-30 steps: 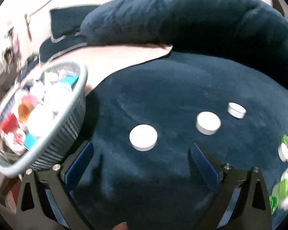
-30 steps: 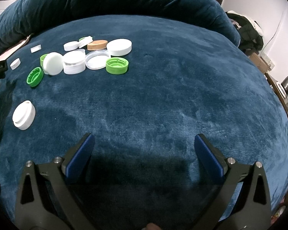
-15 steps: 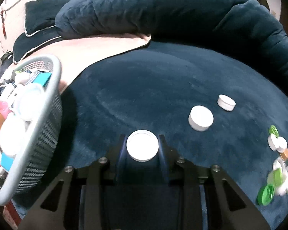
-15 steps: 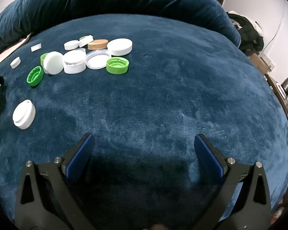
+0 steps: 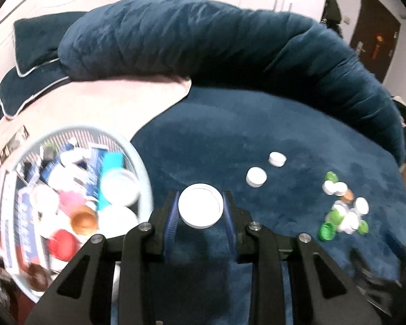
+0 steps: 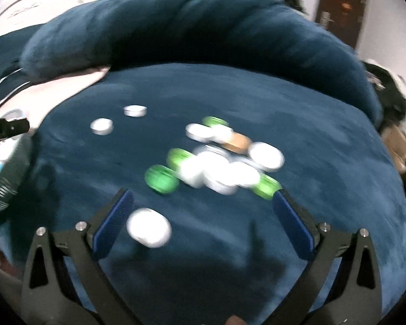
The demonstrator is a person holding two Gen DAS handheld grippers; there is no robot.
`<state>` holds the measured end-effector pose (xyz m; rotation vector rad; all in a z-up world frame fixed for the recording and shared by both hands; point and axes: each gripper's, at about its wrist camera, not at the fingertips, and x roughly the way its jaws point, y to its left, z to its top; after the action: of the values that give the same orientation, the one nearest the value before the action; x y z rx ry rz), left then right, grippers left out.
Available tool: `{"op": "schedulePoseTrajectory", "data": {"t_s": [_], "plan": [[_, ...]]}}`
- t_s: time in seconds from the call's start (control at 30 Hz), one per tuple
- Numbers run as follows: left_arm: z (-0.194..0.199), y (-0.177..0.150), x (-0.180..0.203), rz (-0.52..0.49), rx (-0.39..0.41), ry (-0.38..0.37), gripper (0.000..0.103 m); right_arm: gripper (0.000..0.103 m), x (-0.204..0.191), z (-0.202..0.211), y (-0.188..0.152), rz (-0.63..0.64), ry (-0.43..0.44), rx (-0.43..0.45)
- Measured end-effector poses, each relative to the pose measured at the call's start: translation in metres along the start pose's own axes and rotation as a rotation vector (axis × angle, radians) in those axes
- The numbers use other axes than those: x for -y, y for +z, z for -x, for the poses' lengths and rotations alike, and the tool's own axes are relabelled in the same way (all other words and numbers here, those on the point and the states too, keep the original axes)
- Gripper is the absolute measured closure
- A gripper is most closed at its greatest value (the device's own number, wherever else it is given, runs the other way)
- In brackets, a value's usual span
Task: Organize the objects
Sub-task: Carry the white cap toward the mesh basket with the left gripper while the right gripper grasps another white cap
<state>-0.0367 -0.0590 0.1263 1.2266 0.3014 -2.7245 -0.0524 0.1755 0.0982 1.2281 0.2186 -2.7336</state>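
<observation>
My left gripper (image 5: pixel 200 207) is shut on a white round lid (image 5: pixel 200 205) and holds it above the dark blue plush surface, just right of the grey basket (image 5: pixel 142 168). My right gripper (image 6: pixel 203 216) is open and empty. A blurred white lid (image 6: pixel 149 227) lies between its fingers, close to the left one. A cluster of white, green and brown lids (image 6: pixel 219 162) lies just beyond it; the cluster also shows in the left wrist view (image 5: pixel 343 208). Two lone white lids (image 5: pixel 256 177) (image 5: pixel 277 159) lie further back.
The basket holds several lids, tubes and small packs. A thick dark blue bolster (image 5: pixel 203 48) curves round the far side of the cushion. A pink blanket (image 5: pixel 108 103) lies at the back left. The right wrist view is motion-blurred.
My left gripper closed on the white lid, lifted it and moved toward the basket. My right gripper swung left toward the lid cluster, bringing the lone white lid between its fingers.
</observation>
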Motion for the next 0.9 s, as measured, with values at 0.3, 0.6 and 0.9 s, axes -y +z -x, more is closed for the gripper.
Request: {"op": "schedulePoseTrajectory", "data": {"t_s": [0.3, 0.6, 0.9], "plan": [[0.038, 0.021, -0.049, -0.029, 0.006, -0.015, 0.070, 0.000, -0.073, -0.073, 0.041, 0.028, 0.169, -0.083], [0.023, 0.015, -0.072, 0.091, -0.029, -0.023, 0.070, 0.027, -0.095, -0.122, 0.057, -0.002, 0.199, -0.149], [0.016, 0.012, -0.070, 0.091, -0.047, -0.020, 0.070, 0.073, -0.089, -0.092, 0.043, 0.023, 0.228, -0.139]]}}
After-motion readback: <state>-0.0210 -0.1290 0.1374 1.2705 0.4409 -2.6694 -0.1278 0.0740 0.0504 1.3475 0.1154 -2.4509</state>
